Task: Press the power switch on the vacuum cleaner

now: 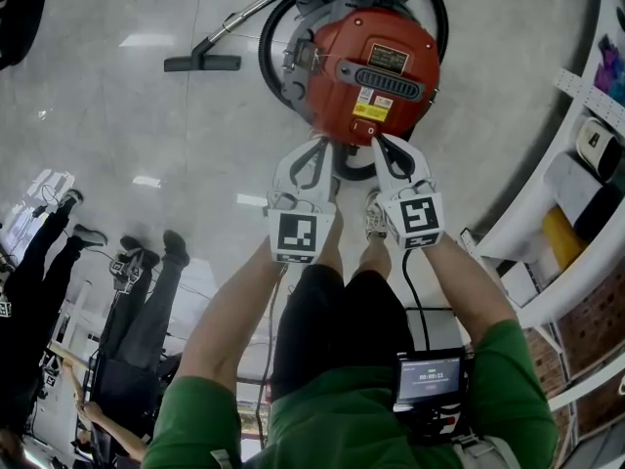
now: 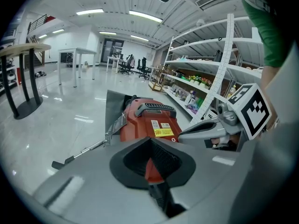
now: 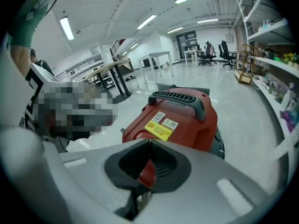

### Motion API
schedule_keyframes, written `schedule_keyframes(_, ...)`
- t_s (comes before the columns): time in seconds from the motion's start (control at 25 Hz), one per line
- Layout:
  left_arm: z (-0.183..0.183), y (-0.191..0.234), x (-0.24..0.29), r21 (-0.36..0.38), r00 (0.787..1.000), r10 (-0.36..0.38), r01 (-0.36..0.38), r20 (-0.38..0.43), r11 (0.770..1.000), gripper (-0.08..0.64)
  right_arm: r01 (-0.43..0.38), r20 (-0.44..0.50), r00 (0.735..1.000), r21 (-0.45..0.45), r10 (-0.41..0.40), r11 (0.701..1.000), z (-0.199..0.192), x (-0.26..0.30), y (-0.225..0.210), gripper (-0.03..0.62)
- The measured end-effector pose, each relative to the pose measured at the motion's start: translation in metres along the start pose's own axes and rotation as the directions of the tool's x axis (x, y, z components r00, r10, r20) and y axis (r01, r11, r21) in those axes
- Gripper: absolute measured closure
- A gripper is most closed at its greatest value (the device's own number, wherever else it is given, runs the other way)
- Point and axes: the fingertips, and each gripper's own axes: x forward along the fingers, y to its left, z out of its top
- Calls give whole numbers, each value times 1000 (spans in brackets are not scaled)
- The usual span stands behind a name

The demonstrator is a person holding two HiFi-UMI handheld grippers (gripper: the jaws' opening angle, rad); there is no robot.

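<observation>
Vacuum cleaner on the floor, just ahead. Left gripper and right gripper pinched shut, empty, poised at its near rim. Approach step; next, probably nudging right tip onto power switch.

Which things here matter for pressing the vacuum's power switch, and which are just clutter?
For the job:
red vacuum cleaner
left claw, shut
right claw, shut

Lying about:
floor nozzle
shelving
white table
office chairs
</observation>
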Motion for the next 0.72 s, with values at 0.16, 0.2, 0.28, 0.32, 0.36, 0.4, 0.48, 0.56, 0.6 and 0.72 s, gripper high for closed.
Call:
schedule_keyframes(0.16,0,0,3,6,1000,-6,6,-4,1000,552,0,-1,1000,13,0,1000,0,1,-1,588)
schedule_keyframes(0.2,0,1,3,8,1000,-5,6,-6,1000,552,0,-2,1000,17,0,1000,0,1,-1,588)
schedule_keyframes(0.28,-1,1,4,14,1000,-4,4,-11,1000,552,0,-9,1000,30,0,1000,-1,1,-2,588)
schedule_keyframes(0.32,-2,1,4,16,1000,-4,4,-13,1000,552,1,-13,1000,35,0,999,-2,2,-3,588)
schedule_keyframes(0.36,-3,1,5,16,1000,-5,5,-15,1000,552,1,-17,1000,39,-1,999,-3,2,-3,588)
schedule_keyframes(0.4,-3,1,5,15,1000,-5,6,-16,1000,552,2,-21,1000,41,-1,999,-4,2,-3,588)
schedule_keyframes(0.48,-4,2,5,15,1000,-7,7,-18,1000,552,5,-29,1000,43,-4,999,-5,3,-4,588)
schedule_keyframes(0.56,-5,2,5,16,1000,-8,8,-20,1000,552,10,-39,999,48,-9,999,-7,4,-5,588)
schedule_keyframes(0.6,-6,2,5,16,1000,-8,9,-22,1000,552,13,-41,999,51,-11,999,-8,4,-5,588)
schedule_keyframes(0.72,-6,4,5,16,1000,-7,7,-23,1000,552,15,-44,999,58,-12,998,-8,4,-5,586)
